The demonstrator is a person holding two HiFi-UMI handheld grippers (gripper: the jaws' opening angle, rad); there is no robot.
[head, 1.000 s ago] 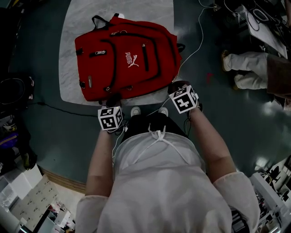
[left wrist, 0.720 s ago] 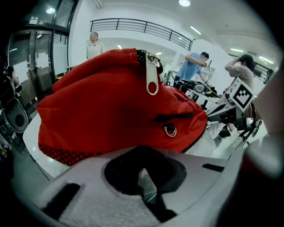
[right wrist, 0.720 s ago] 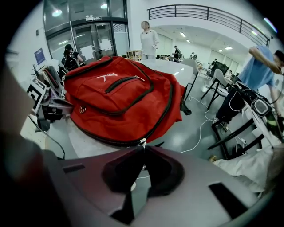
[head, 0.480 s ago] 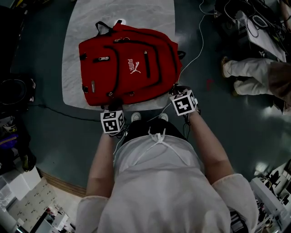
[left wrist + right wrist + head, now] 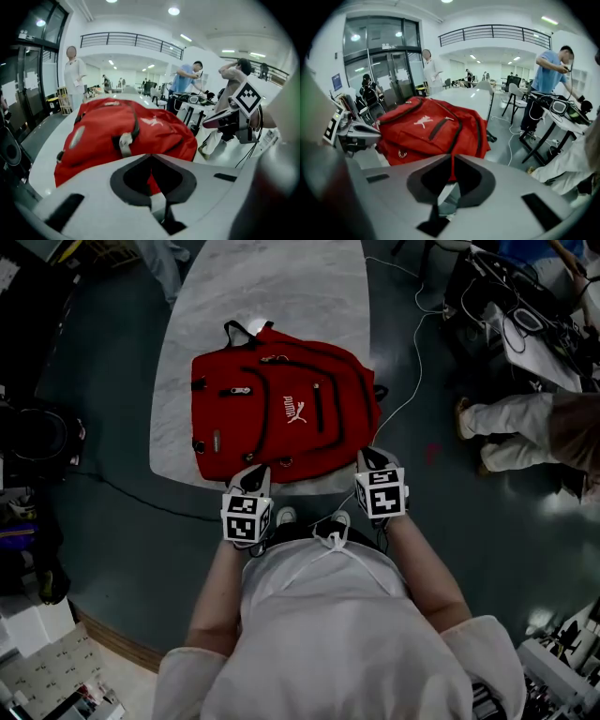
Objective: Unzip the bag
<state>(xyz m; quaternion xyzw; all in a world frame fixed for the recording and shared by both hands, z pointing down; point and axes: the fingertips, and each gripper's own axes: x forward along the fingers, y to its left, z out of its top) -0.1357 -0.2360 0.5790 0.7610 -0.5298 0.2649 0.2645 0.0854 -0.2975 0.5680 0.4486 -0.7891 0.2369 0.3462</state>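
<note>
A red backpack [image 5: 281, 413] lies flat on a white marble table [image 5: 262, 296], its white logo up and its black zipper lines running lengthwise. My left gripper [image 5: 253, 479] sits at the bag's near left edge, jaws closed together with nothing between them. My right gripper [image 5: 368, 457] sits at the bag's near right corner, also shut and empty. In the left gripper view the backpack [image 5: 108, 131] rises just past the closed tips [image 5: 150, 157]. The right gripper view shows the backpack [image 5: 426, 126] beyond its closed tips [image 5: 452, 157].
A white cable [image 5: 408, 343] trails over the floor right of the table. A seated person's legs [image 5: 506, 427] and a cluttered desk [image 5: 525, 296] are at the right. Dark gear [image 5: 33, 437] stands at the left. People stand at the far end of the table.
The head view has shifted, so the bag and table sit lower and further right in the picture. Both grippers stay at the bag's near edge; the right one has drawn back a little.
</note>
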